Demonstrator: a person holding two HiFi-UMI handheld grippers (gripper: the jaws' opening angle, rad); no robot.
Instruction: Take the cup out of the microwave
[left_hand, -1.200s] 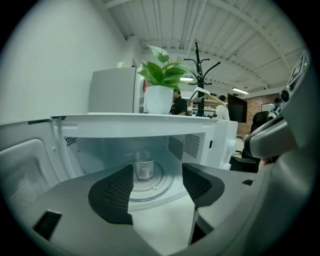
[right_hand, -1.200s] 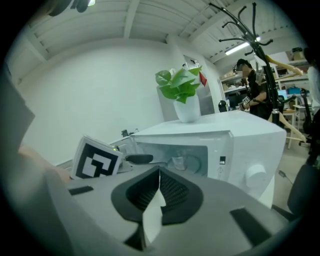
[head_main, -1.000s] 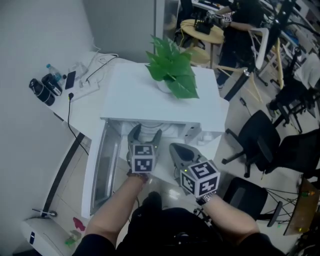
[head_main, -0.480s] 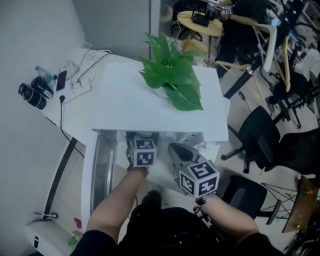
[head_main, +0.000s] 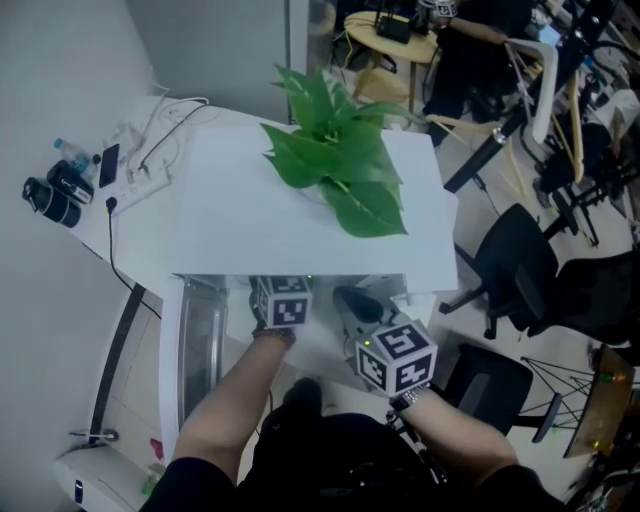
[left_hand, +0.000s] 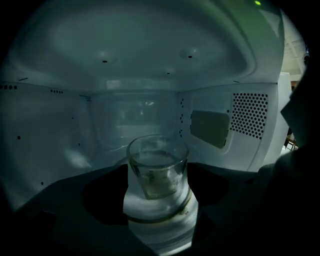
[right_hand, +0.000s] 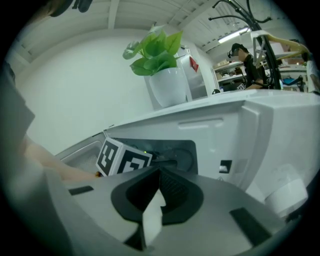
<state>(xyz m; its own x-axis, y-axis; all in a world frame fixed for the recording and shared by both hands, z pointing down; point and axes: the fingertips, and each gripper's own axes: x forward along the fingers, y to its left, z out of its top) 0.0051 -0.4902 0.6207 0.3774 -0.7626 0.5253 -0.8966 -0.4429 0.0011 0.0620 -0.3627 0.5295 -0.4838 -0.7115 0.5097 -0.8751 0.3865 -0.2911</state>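
Note:
A clear glass cup (left_hand: 157, 167) stands upright on the turntable inside the white microwave (head_main: 310, 215). My left gripper (left_hand: 159, 212) reaches into the oven cavity, its dark jaws spread wide to either side of the cup without touching it. From the head view only its marker cube (head_main: 283, 303) shows under the microwave's top edge; the same cube (right_hand: 122, 159) appears in the right gripper view. My right gripper (head_main: 352, 300) hangs just outside the opening to the right, its jaws shut (right_hand: 159, 174) with nothing between them.
The microwave door (head_main: 198, 345) stands swung out to the left. A potted green plant (head_main: 335, 165) sits on the oven's top. A power strip with cables (head_main: 140, 170) lies on the desk at left. Office chairs (head_main: 520, 270) crowd the right.
My left gripper has pushed forward and down into the microwave, so its jaws are now hidden under the top edge. The right gripper has sunk slightly and stayed shut.

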